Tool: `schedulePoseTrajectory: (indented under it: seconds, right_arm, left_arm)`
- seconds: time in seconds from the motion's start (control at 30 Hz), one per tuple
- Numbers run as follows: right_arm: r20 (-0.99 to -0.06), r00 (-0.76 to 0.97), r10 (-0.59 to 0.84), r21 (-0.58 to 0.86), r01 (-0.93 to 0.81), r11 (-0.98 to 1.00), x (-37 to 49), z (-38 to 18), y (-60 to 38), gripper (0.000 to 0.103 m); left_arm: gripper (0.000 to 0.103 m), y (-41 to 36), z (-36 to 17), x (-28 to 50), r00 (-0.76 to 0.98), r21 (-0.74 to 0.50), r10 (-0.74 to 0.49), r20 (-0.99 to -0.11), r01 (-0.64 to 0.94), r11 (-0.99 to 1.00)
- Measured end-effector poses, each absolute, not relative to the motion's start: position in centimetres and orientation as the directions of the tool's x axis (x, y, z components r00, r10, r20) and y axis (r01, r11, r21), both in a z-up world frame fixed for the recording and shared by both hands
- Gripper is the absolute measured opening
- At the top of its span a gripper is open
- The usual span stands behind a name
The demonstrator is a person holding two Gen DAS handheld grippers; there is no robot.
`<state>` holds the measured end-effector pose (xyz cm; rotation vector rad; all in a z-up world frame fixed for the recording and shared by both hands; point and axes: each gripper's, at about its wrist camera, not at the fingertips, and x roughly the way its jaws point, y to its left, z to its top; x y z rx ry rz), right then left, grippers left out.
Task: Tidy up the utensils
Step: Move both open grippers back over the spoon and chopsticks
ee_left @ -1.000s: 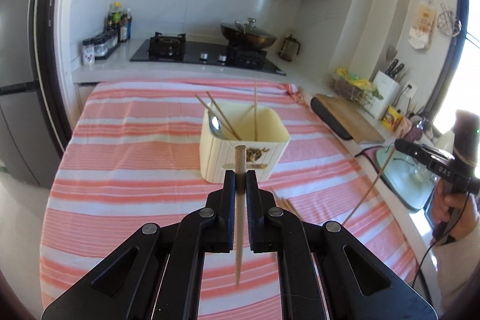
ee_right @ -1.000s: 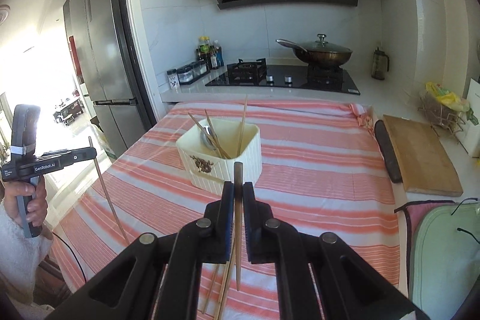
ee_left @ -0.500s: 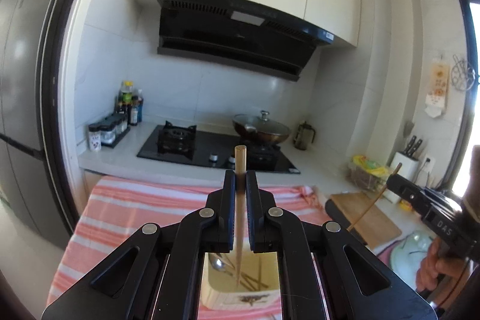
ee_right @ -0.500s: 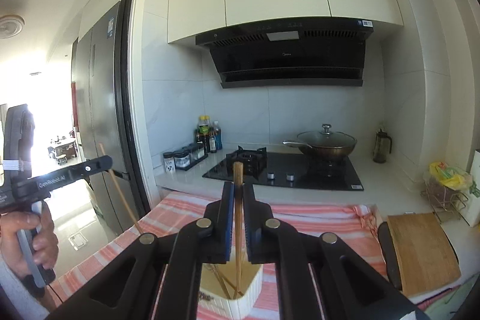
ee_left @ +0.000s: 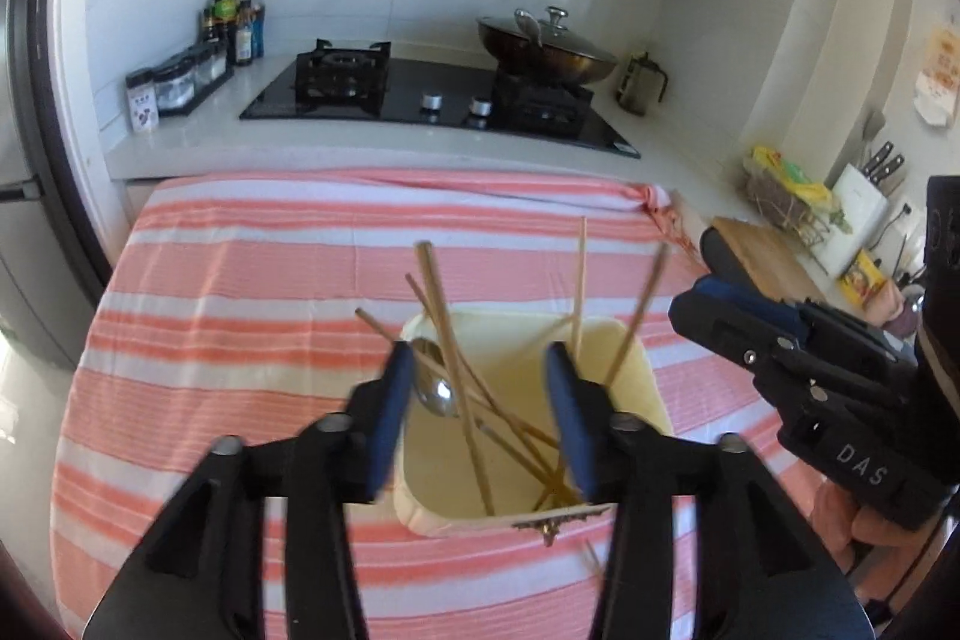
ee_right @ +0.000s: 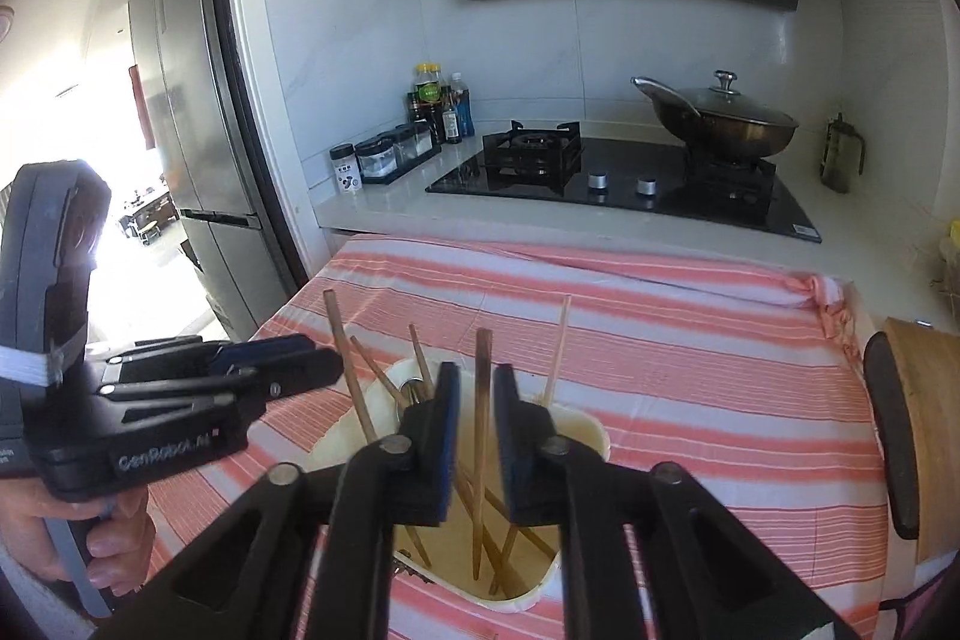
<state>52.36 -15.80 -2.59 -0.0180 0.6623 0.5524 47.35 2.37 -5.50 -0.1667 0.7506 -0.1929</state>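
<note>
The left hand-held gripper (ee_left: 477, 400) hangs just above the cream rectangular plastic utensil holder (ee_left: 651, 388), its blue-padded jaws spread wide and gripping nothing; the holder's open mouth sits right between and below them. The right hand-held gripper (ee_right: 477, 436) hovers over the same holder (ee_right: 591, 433) from the other side, jaws parted a little, with one thin brown wooden chopstick (ee_right: 482, 436) standing upright in the gap; whether the pads touch it, I cannot tell.

Inside the holder a loose bundle of slim wooden chopsticks (ee_left: 447, 340) leans at crossed angles, tips fanning out above the rim, and a shiny metal spoon (ee_left: 435, 391) rests bowl-up against the left wall. The holder has smooth matte walls, rounded corners and a small dark ornament on its near face.

It stands on a worktop covered by a pink-and-white striped cloth (ee_left: 240, 292), soft and slightly rumpled at the far edge. Open cloth lies on the left and beyond the holder; to the right, near the cloth's edge, sits a wooden cutting board with a dark rim (ee_right: 900, 418). Behind it is a black glass gas hob (ee_left: 432, 94) carrying a lidded bronze wok (ee_left: 546, 46)
</note>
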Motion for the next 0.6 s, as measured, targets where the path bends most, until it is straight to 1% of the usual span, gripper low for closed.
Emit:
schedulePoseTrajectory:
  seconds: [0.03,0.07,0.17,0.23,0.33,0.43,0.53,0.6]
  right_arm:
    - [-0.581,0.655,0.483,0.169,-0.484,0.859,52.2,-2.6,-16.1,0.045]
    - [-0.567,0.665,0.487,0.177,-0.479,0.860,51.9,-2.4,-16.6,0.050]
    - [-0.560,0.667,0.491,0.185,-0.478,0.859,50.0,-2.1,-18.4,0.050]
    - [-0.583,0.660,0.474,0.173,-0.468,0.866,48.3,-2.7,-19.9,0.050]
    - [-0.626,0.639,0.447,0.157,-0.458,0.875,44.8,-5.2,-22.8,0.051]
    - [-0.672,0.642,0.370,0.100,-0.416,0.904,40.4,-9.3,-26.3,0.051]
    - [-0.745,0.603,0.286,0.084,-0.340,0.936,36.6,-14.2,-29.8,0.051]
    - [-0.776,0.585,0.235,0.072,-0.288,0.955,34.5,-16.7,-31.8,0.051]
  left_arm:
    - [0.075,2.3,-5.6,46.6,0.717,-0.206,-0.224,-0.660,0.113,0.972]
    - [0.076,2.3,-5.8,45.6,0.712,-0.190,-0.217,-0.668,0.119,0.975]
    - [0.082,2.6,-7.6,42.1,0.669,-0.149,-0.207,-0.714,0.144,0.978]
    - [0.090,2.7,-9.5,39.2,0.642,-0.118,-0.178,-0.745,0.136,0.984]
    - [0.090,2.7,-13.4,35.0,0.597,-0.063,-0.112,-0.794,0.102,0.993]
    - [0.090,2.7,-17.3,31.4,0.558,-0.033,-0.050,-0.828,0.041,0.999]
    - [0.090,2.6,-19.5,29.6,0.537,-0.022,-0.013,-0.843,-0.011,1.000]
    - [0.090,2.1,-20.1,29.0,0.542,-0.006,0.006,-0.840,-0.020,1.000]
